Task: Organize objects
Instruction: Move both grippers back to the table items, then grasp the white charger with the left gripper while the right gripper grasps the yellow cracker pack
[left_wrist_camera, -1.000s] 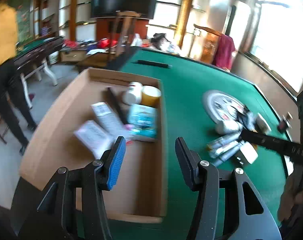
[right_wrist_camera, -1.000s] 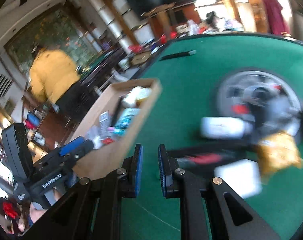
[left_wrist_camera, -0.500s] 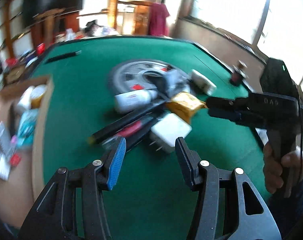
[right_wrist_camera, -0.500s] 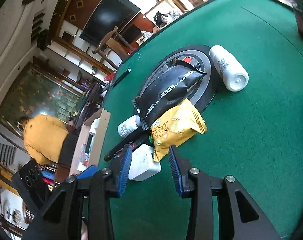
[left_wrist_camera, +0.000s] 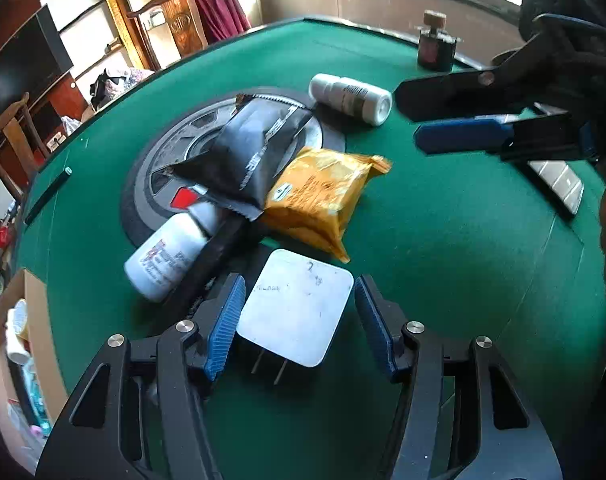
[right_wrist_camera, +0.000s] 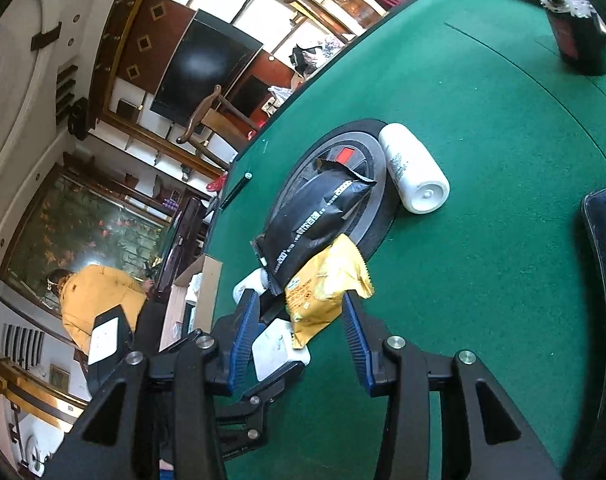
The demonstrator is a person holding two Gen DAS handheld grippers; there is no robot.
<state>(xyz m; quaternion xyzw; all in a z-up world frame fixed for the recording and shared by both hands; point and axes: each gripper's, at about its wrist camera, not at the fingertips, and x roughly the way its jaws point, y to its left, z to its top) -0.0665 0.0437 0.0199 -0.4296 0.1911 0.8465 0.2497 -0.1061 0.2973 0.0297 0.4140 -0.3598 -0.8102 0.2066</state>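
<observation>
white charger (left_wrist_camera: 297, 306) between opening left jaws

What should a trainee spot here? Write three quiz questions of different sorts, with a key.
1. Which thing lies between the fingers of the left gripper?
A. a yellow packet
B. a white charger
C. a dark corked bottle
2. True or false: both white bottles stand upright on the green table.
3. Which packet lies across the round disc set in the table?

Key
1. B. The jaws are opening and the pads do not press on it.
2. False. Both lie on their sides.
3. The black packet.
</observation>
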